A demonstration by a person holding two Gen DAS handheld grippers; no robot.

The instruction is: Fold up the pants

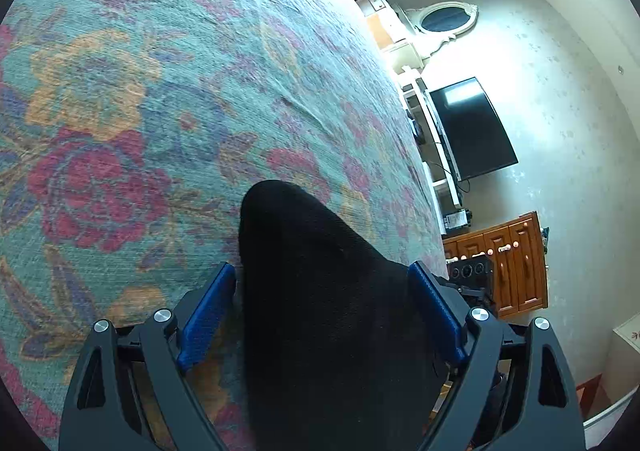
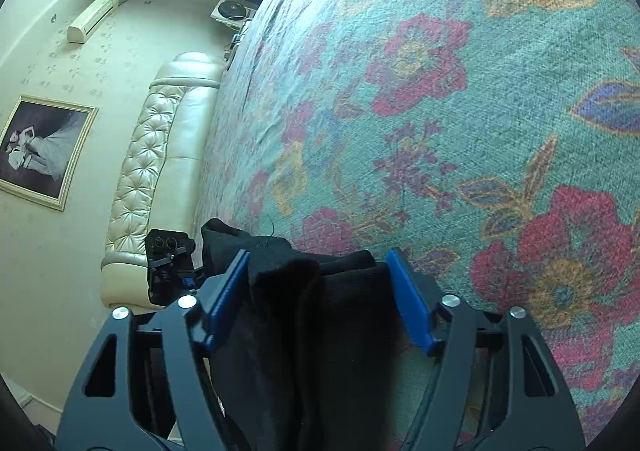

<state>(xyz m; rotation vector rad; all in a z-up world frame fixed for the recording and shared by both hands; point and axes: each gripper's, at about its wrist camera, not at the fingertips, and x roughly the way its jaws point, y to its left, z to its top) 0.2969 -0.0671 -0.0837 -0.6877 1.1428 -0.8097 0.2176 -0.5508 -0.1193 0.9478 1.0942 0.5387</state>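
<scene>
Here, over a woven bedspread of teal, with red and orange flowers in a coarse, nubbly pile and a few shallow creases. Black pants of soft matte knit, lying between the blue ribbed pads of the left gripper, rounded end poking forward onto the spread. Jaws wide; right pad touching the cloth, left pad just beside it, true grip impossible to tell. In the right wrist view, the same black fabric bunched in thick folds between the pads of the right gripper, both pads against it, pinched. Other gripper visible just to the left. Beyond: a tufted cream leather headboard, a flat black television, a glossy wooden cabinet.
</scene>
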